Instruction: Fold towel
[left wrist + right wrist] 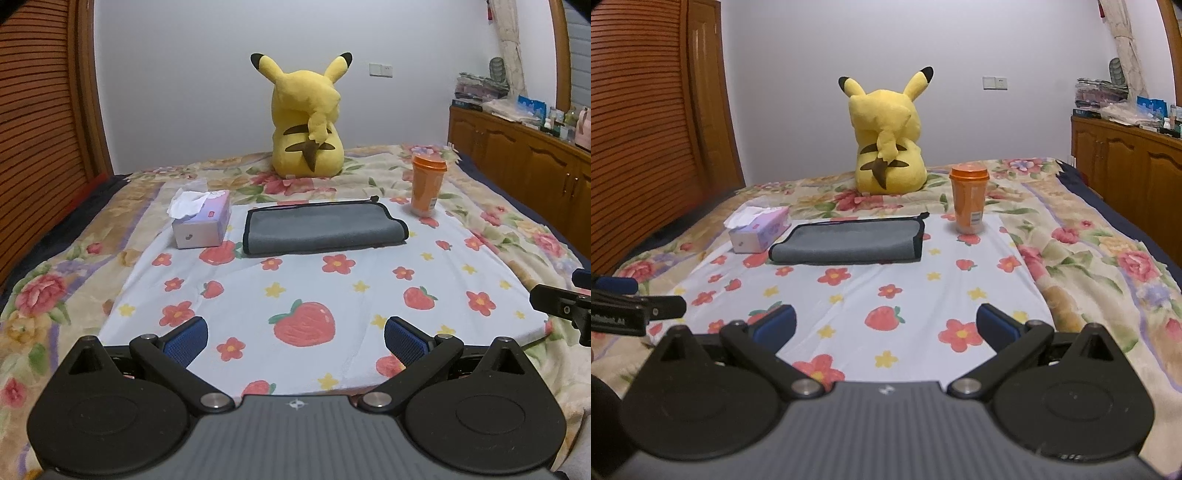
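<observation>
Bed (pixel 517 236) | tissue box (pixel 201 223), cup (pixel 426 186) flank folded towel (pixel 321 227)

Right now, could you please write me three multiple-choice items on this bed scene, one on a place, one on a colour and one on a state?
1. What lies directly left of the grey towel?
A. tissue box
B. orange cup
C. plush toy

2. What colour is the towel's edging?
A. white
B. black
C. red

3. How do the two grippers stand?
A. both open
B. both shut
C. one clamps the towel

Answers:
1 A, the tissue box sits at the towel's left end, the orange cup to its right.
2 B, a black border runs round the grey cloth.
3 A, the left gripper and right gripper show spread, empty fingers.
</observation>
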`<state>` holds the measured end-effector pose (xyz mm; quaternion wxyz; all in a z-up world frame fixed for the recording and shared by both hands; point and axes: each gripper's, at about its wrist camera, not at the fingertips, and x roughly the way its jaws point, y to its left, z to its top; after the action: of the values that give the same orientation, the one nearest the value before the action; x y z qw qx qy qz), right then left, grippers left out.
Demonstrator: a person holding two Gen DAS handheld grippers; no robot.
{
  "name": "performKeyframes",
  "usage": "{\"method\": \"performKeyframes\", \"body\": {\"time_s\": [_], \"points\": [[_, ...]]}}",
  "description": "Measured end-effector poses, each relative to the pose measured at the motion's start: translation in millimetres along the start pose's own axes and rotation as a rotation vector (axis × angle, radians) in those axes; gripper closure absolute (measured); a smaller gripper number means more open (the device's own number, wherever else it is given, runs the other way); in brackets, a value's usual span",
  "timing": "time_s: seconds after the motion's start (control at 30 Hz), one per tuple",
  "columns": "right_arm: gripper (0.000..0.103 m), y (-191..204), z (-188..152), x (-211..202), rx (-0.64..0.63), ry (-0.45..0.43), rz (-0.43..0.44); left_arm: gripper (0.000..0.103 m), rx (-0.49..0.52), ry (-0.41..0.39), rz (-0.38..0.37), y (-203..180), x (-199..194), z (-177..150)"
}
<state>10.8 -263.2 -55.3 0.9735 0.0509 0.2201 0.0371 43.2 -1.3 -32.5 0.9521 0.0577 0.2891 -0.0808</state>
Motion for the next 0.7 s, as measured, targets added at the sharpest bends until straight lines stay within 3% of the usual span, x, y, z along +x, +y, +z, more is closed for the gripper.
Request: {"method": "performKeyframes", "body": {"time_s": [0.7], "points": [[0.0,-9.0,6.0,-9.9,0.021,-0.072,-0.01,0.0,-0.01,-0.093,0.018,4.9,-15.4,13.7]]}}
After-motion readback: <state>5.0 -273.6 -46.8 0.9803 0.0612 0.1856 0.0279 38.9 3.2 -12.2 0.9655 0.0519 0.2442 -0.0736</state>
